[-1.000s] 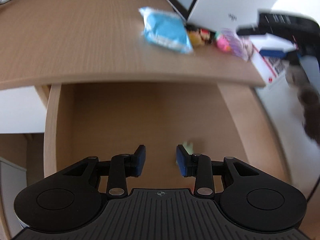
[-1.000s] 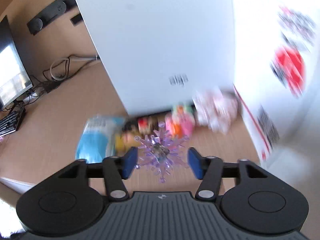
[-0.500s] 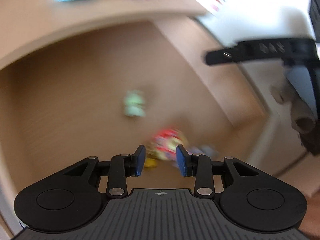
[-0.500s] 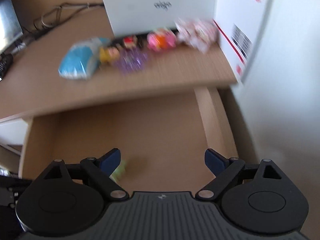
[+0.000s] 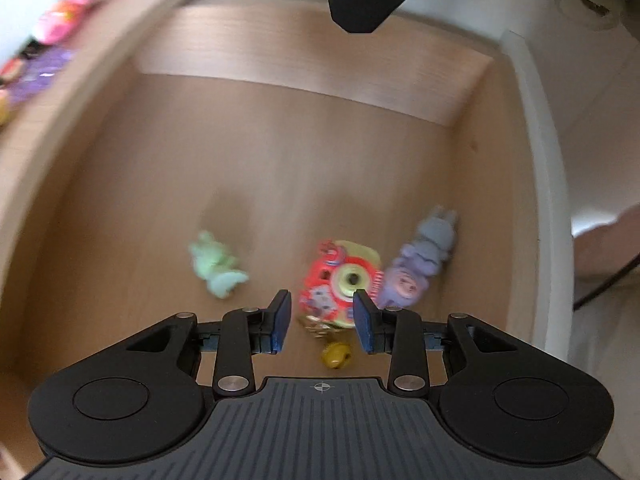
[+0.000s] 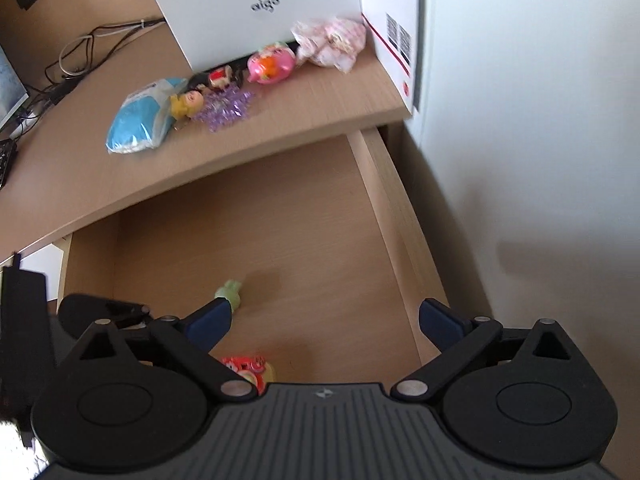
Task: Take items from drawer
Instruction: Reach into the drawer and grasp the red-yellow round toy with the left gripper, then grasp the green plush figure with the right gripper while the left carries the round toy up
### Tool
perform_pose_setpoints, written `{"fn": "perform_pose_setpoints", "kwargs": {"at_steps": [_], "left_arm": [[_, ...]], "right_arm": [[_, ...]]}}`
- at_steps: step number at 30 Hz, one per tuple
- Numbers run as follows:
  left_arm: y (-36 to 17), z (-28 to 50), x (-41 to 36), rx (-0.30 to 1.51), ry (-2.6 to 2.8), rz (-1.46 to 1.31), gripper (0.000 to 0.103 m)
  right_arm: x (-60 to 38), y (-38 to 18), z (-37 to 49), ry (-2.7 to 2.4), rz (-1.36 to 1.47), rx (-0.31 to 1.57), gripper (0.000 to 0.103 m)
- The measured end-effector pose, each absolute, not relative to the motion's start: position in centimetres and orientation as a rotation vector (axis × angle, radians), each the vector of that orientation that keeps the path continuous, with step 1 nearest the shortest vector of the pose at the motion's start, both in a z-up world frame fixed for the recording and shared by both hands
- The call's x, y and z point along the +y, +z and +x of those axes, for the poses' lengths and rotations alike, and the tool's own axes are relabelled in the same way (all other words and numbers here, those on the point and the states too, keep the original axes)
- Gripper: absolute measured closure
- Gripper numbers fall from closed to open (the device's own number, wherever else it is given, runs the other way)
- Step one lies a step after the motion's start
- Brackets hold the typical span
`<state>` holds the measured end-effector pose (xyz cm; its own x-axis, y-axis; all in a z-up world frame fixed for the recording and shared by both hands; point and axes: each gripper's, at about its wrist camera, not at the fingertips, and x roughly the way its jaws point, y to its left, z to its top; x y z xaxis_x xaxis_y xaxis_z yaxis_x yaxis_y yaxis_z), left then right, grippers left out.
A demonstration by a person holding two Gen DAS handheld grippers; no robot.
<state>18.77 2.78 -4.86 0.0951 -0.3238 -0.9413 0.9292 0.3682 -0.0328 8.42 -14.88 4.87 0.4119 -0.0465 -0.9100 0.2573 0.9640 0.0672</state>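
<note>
Left wrist view looks down into the open drawer (image 5: 280, 184). Left gripper (image 5: 320, 318) hangs low over the drawer floor, fingers spread a little, holding nothing. Red and yellow toy (image 5: 340, 284) sits right at twelve o'clock from the fingers, just past the tips and partly in the gap. Looks like the next thing to grab. Toy's long way runs from about one o'clock to seven o'clock, slightly slanted to the gap, so a small turn may help. Small yellow bit (image 5: 336, 354) lies below the gap, by the toy's near end; hard to tell what it is. Purple bunny toy (image 5: 420, 264) rests just beside the red toy at two o'clock, maybe touching. Green toy (image 5: 216, 268) lies apart at ten o'clock.

Right wrist view sits higher up. Right gripper (image 6: 324, 320) has fingers spread wide, empty too. Left gripper is the nearer one to the red toy. Red toy is half hidden here behind the gripper body; purple bunny toy not seen at all. Other toys and a blue packet (image 6: 140, 120) lie on the worktop (image 6: 320, 108). Drawer toys look blurry in the left view, so small parts stay unclear.
</note>
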Motion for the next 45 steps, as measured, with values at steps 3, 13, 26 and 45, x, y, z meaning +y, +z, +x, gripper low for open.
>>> {"fn": "perform_pose_setpoints", "kwargs": {"at_steps": [3, 13, 26, 45], "left_arm": [[-5.7, 18.7, 2.0, 1.090, -1.068, 0.725, 0.062], [-6.7, 20.8, 1.2, 1.145, -0.972, 0.490, 0.049], [-7.4, 20.3, 0.8, 1.239, -0.912, 0.367, 0.063], [1.0, 17.8, 17.1, 1.226, -0.398, -0.100, 0.081]], "right_arm": [[-15.4, 4.6, 7.7, -0.203, 0.222, 1.143, 0.003], [-15.2, 3.4, 7.8, -0.184, 0.189, 1.177, 0.002], [-14.1, 2.6, 10.2, -0.142, 0.108, 1.191, 0.002], [-6.6, -7.1, 18.1, 0.024, 0.097, 1.366, 0.013]]}}
